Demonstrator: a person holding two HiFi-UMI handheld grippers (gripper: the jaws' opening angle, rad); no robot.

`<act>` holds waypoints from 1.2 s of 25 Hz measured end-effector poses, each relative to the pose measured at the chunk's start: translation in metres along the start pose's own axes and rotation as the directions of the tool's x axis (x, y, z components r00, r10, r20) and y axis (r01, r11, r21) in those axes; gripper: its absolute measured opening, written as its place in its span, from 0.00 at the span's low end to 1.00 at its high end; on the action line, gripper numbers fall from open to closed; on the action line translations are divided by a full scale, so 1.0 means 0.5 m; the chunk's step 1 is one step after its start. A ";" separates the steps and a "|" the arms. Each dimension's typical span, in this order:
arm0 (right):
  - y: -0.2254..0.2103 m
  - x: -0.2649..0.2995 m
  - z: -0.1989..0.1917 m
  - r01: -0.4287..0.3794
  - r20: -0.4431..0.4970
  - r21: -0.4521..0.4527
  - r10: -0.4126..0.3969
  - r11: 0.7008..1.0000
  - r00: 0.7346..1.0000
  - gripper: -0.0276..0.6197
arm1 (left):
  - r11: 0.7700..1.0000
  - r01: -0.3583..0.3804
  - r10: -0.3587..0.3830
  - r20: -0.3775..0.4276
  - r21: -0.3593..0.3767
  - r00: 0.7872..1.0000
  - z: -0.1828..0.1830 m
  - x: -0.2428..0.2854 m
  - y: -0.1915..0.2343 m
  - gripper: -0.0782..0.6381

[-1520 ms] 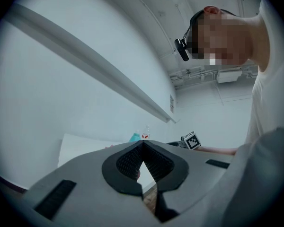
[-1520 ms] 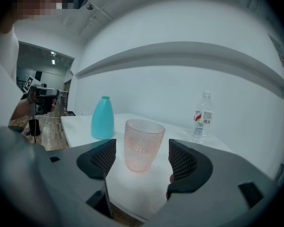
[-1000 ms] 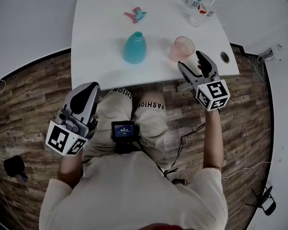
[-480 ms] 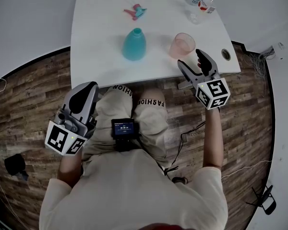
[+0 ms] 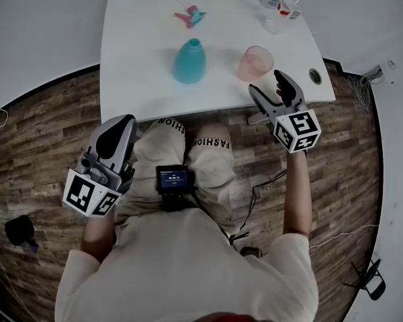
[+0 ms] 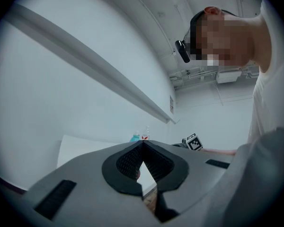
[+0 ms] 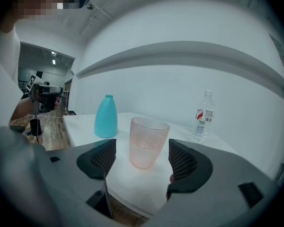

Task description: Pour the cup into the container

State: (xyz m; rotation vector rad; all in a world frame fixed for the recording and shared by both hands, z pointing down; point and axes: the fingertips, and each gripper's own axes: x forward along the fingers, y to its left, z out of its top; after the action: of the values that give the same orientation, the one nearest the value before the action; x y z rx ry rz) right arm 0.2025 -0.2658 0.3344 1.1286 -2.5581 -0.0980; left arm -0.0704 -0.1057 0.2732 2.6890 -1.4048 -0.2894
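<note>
We hold the left claw (image 5: 115,131) low at the left of the head view, short of the white counter (image 5: 134,79) and over the wooden floor (image 5: 40,133). Its own view shows its pads meeting at the tips, closed on nothing.

Moving right, the teal container (image 5: 189,62) stands upright near the middle of the counter, its narrow neck pointing up. To its right, apart from it, the pink cup (image 5: 255,64) stands upright near the counter's front edge. In the right gripper view it seems to hold some liquid in its lower part.

At the right, our right claw (image 5: 269,86) hangs at the counter's edge, spread wide and holding nothing. The cup lies just beyond its tips, framed by the two pads in the right gripper view but not yet between them or touching them.

That line-up is what we judge the next move turns on. The cup's long axis is vertical, the pads flank it from either side, and the right claw is much the nearer. A short push toward the top of the frame would bring the pads around the cup's wall, with the container then off to the left for the pour.
</note>
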 end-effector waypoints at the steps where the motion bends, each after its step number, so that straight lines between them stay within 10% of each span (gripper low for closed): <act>1: 0.000 0.000 0.000 0.001 -0.001 0.000 -0.001 1.000 1.000 0.55 | 1.000 -0.001 0.001 0.001 0.000 1.000 0.000 -0.001 0.000 0.12; 30: -0.011 0.043 0.006 -0.044 -0.019 -0.012 0.044 0.999 0.999 0.60 | 1.000 0.009 -0.009 0.000 0.017 1.000 0.009 0.011 0.001 0.13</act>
State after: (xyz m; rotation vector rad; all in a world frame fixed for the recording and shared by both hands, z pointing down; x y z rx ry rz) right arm 0.1919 -0.2855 0.3368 1.0631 -2.5608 -0.0922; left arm -0.0688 -0.1108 0.2681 2.7097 -1.4019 -0.2788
